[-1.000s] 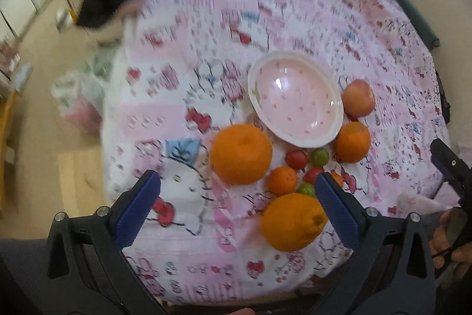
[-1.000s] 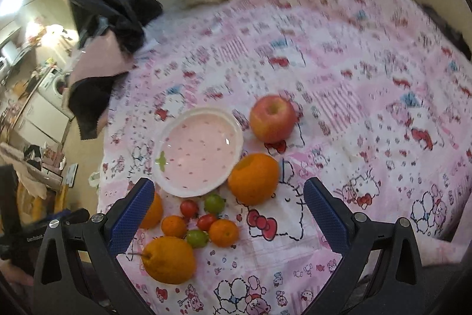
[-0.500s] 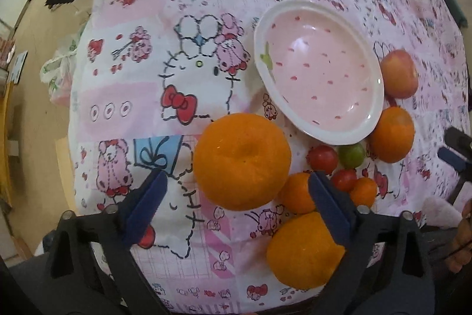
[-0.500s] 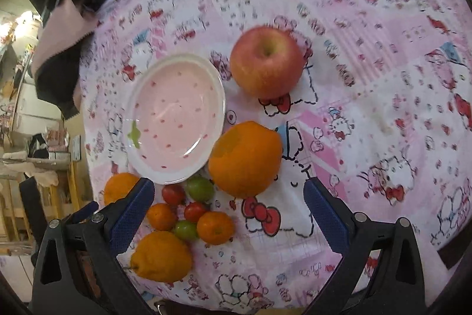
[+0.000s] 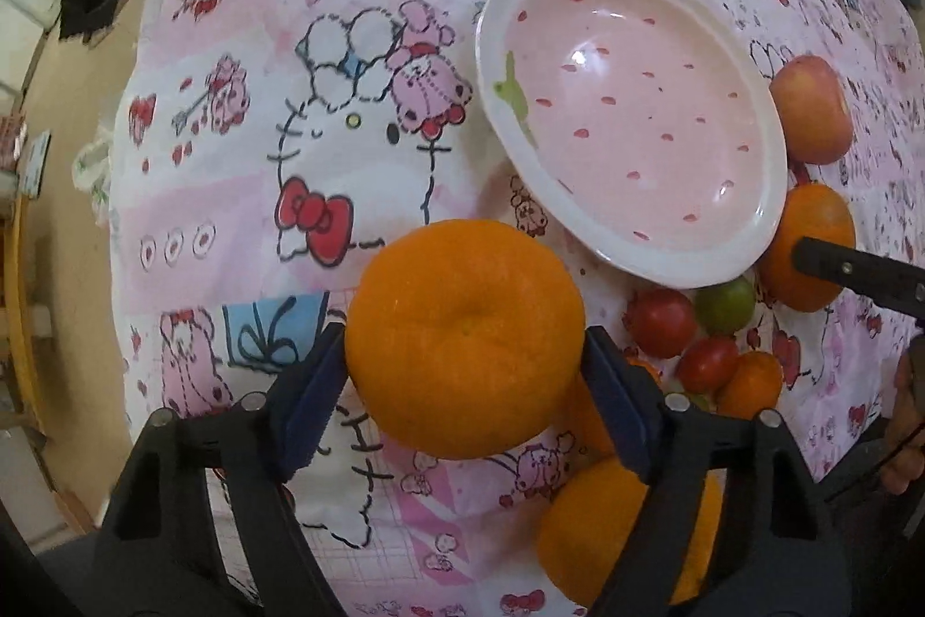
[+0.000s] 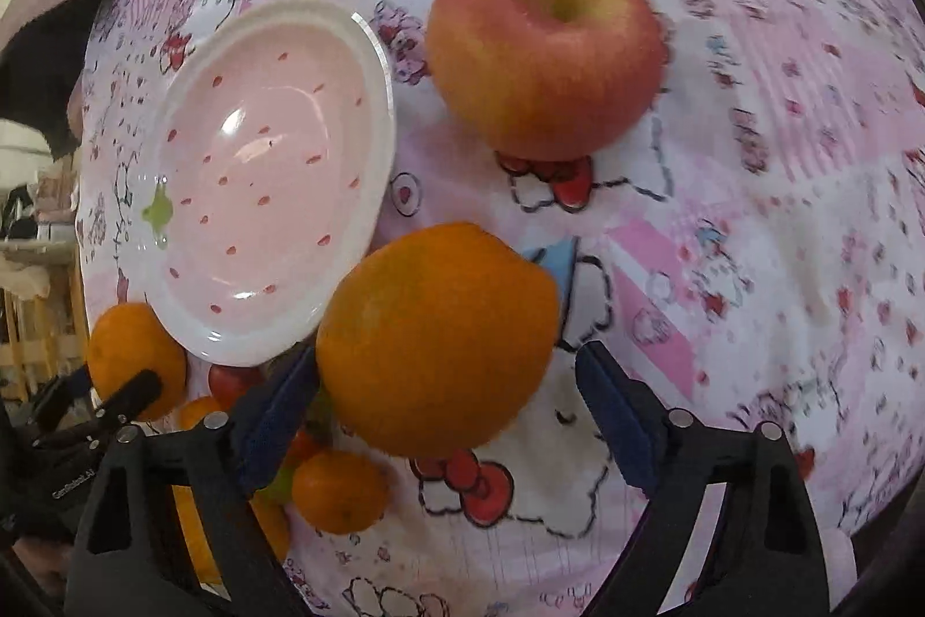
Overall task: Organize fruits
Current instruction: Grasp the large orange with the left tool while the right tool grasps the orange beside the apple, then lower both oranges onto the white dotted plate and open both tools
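Left wrist view is showing the left gripper (image 5: 462,380) with its two blue-padded black jaws pressing against both sides of a large round orange mandarin (image 5: 465,348), clamping it low over the pink cartoon-print cloth (image 5: 243,189). Just beyond this fruit, up and to the right, a shallow oval white-rimmed pink dish with red strawberry-seed flecks (image 5: 636,119) is sitting bare on the cloth. Below the dish's near rim a cluster of small fruit is lying: a red cherry tomato (image 5: 662,322), a green cherry tomato (image 5: 725,306), another red one and a small orange kumquat-like fruit (image 5: 751,383) beside them. A bumpy orange citrus (image 5: 595,524) is resting partly behind the right jaw. Right wrist view is showing the right gripper (image 6: 448,403) with its blue pads standing apart around a second large orange (image 6: 436,336); the left pad is at the fruit's side, while a clear gap is showing between the right pad and the fruit, so nothing is being squeezed. This orange is lying on the cloth just beside the dish's rim. Farther out, a round red-yellow apple (image 6: 546,44) is sitting upright on the cloth, near the dish. At the left edge of this view the other gripper's black body is lying over its orange.
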Motion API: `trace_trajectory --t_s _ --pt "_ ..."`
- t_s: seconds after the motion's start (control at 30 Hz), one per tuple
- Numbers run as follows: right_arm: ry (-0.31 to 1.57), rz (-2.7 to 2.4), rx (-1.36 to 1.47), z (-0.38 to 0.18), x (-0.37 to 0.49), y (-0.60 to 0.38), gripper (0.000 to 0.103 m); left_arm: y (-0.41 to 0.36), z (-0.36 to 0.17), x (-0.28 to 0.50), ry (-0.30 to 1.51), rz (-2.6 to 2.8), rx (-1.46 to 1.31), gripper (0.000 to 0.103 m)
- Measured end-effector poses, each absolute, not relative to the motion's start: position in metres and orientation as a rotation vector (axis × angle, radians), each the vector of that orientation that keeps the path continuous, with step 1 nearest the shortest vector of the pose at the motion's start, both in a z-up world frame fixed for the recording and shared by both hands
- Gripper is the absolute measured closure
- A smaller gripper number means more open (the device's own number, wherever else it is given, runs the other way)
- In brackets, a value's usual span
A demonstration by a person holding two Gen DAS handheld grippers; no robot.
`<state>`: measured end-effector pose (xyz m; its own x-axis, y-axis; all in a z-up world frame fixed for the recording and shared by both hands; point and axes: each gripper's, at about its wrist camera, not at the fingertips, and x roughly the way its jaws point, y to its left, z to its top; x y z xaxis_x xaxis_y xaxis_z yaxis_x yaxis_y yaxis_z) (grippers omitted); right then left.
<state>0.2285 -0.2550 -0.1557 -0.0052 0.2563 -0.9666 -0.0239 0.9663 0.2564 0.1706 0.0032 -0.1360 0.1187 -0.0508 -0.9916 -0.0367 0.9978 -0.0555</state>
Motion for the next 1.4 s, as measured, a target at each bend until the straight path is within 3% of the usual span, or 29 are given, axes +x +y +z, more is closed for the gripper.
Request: trace_trajectory --t_s 0.2,0.77,1.4 --pt "1.549 0.264 0.118 -0.154 0.231 -0.248 0.023 0.003 -0.131 0.170 1.422 -0.019 -0.070 0.030" --pt "1.324 0.403 0.288 -0.078 0.241 -0.254 0.024 -0.027 -0.072 0.184 1.258 -0.130 0.024 0.030" --pt "1.409 0.438 0.343 -0.134 0.333 -0.199 0.024 -0.053 -0.121 0.282 1.264 -0.204 0.099 0.030"
